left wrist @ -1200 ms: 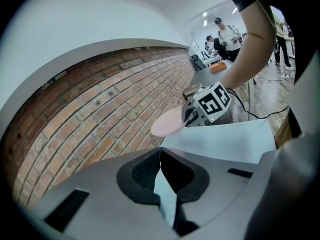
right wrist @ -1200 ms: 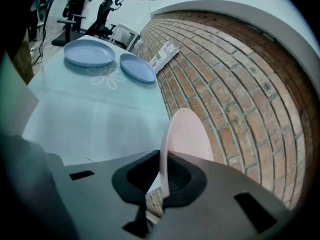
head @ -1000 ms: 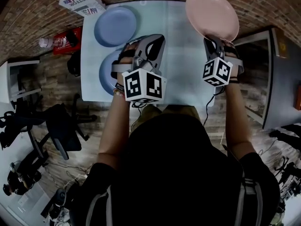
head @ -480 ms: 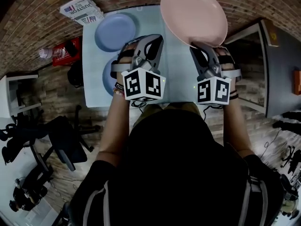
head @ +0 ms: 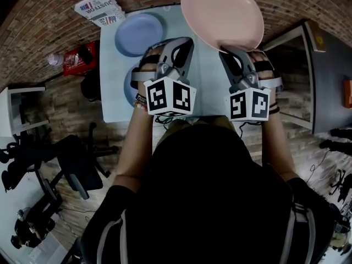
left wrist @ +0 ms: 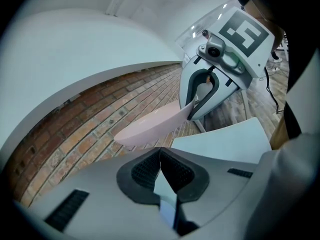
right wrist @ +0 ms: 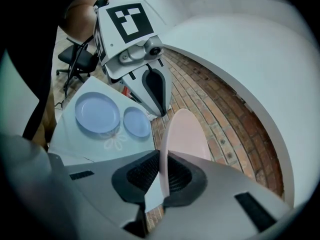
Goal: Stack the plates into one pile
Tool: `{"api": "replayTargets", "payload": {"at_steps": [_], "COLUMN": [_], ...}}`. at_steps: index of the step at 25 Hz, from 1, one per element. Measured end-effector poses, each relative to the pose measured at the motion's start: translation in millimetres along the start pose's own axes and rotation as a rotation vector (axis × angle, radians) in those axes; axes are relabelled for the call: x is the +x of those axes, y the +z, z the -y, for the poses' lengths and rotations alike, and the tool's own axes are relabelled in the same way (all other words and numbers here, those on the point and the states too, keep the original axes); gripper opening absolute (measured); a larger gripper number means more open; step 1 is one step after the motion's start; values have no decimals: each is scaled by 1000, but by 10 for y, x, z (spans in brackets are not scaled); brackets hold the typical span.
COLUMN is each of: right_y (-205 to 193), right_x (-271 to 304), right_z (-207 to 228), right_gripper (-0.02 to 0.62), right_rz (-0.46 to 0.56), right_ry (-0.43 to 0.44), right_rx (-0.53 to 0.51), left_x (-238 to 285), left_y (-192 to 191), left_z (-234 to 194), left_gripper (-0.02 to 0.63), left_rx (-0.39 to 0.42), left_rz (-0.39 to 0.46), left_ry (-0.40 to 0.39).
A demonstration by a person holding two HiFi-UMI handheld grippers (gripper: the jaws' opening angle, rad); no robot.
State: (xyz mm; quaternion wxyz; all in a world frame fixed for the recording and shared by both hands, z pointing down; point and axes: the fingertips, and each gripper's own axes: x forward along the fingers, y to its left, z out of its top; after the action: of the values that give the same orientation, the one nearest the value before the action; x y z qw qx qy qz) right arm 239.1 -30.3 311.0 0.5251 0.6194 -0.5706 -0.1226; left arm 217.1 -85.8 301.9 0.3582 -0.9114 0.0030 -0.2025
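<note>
Pink plate (head: pixel 223 12) is clamped by its rim in the right gripper (head: pixel 224 51), while the left gripper (left wrist: pixel 160 169) is closed and empty. Next, lower it onto the larger blue plate (right wrist: pixel 97 112).

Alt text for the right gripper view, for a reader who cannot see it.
The right gripper is shut on the rim of a pink plate, held edge-on above a brick floor. Beyond, at left, two blue plates lie side by side on a pale table, with the left gripper near them.
</note>
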Motion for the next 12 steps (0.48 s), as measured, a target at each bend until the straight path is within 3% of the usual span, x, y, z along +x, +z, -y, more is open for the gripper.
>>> {"api": "replayTargets", "payload": {"at_steps": [12], "right_y": [351], "right_x": [215], "right_z": [-151], "right_gripper": [48], "right_rz": [76], "right_ry": [47], "right_rx": [-28], "left_x": [-371], "left_y": [-434], "left_z": [-159], "left_gripper": [23], "left_rx": [-48], "left_rz": [-94], "left_ry": [82]}}
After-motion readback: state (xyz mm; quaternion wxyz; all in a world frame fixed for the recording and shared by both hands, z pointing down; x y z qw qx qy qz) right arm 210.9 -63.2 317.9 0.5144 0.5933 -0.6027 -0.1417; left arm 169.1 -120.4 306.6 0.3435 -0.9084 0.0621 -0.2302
